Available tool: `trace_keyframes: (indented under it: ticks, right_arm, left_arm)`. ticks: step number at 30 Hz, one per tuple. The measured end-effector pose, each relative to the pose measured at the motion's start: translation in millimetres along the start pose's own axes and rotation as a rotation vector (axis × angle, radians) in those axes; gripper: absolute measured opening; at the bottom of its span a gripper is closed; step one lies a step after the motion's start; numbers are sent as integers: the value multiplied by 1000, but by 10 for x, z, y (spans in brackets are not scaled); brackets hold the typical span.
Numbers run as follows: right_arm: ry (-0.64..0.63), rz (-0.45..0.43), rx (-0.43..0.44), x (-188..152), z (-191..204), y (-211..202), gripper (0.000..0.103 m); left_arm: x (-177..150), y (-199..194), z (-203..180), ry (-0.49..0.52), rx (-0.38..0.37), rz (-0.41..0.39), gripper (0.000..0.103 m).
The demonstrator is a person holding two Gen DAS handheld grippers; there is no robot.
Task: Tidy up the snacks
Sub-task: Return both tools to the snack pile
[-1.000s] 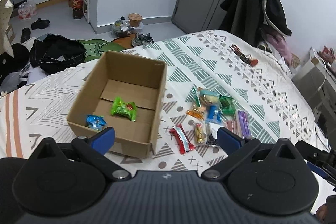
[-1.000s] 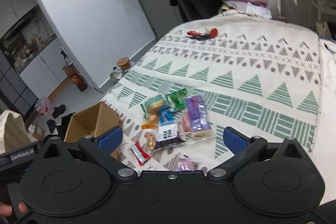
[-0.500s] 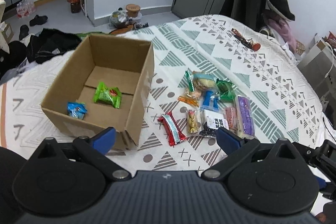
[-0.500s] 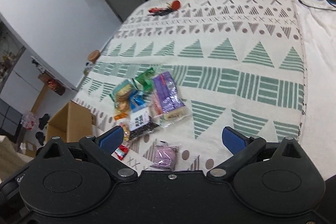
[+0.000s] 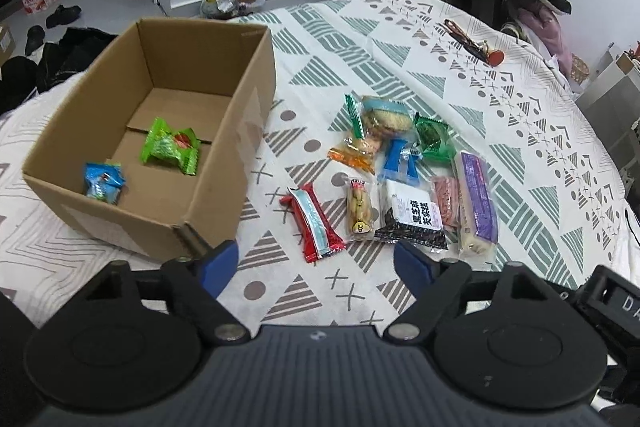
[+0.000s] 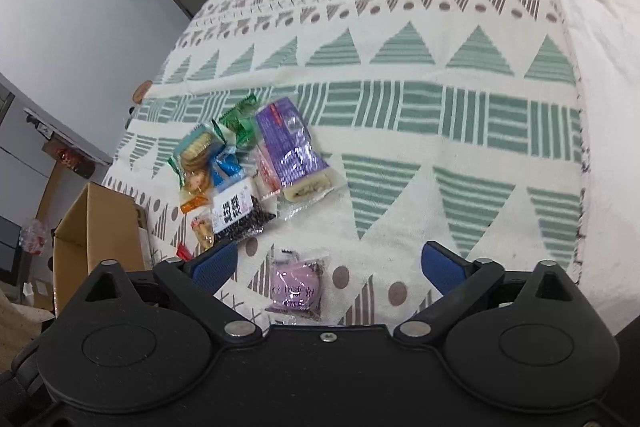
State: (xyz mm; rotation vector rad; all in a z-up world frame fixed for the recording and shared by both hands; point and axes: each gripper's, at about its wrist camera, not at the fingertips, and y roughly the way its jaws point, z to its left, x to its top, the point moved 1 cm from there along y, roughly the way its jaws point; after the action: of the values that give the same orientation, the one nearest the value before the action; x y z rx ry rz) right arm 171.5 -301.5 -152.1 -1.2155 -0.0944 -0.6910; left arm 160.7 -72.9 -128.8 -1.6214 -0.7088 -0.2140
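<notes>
We see the cardboard box (image 5: pixel 160 131) on the bed (image 5: pixel 520 155) holding a green packet (image 5: pixel 170 145) and a blue packet (image 5: pixel 103 182). The snack pile (image 5: pixel 400 179) lies just beside it. Left gripper (image 5: pixel 316 263) and right gripper (image 6: pixel 328 263) hover, fingers spread, empty (a purple packet (image 6: pixel 295 286) sits under the right one, partly cut off).

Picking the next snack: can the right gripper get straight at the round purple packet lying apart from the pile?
Probably yes. The right gripper is open, the purple packet lies alone on the bedspread between its fingers, and nothing covers it.
</notes>
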Motion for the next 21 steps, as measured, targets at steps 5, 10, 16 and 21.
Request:
trace_keyframes:
  ticks: [5, 10, 16, 21]
  right_arm:
    - [35, 61, 13, -16, -10, 155, 86]
    - [57, 111, 13, -32, 3, 305, 78]
    - [69, 168, 13, -45, 43, 489, 70]
    - [63, 212, 0, -67, 93, 625, 65]
  left_arm:
    - [-9, 156, -25, -12, -6, 23, 65]
    - [0, 312, -43, -19, -12, 38, 56]
    - [46, 496, -9, -43, -5, 55, 51]
    - [82, 650, 21, -67, -7, 68, 45]
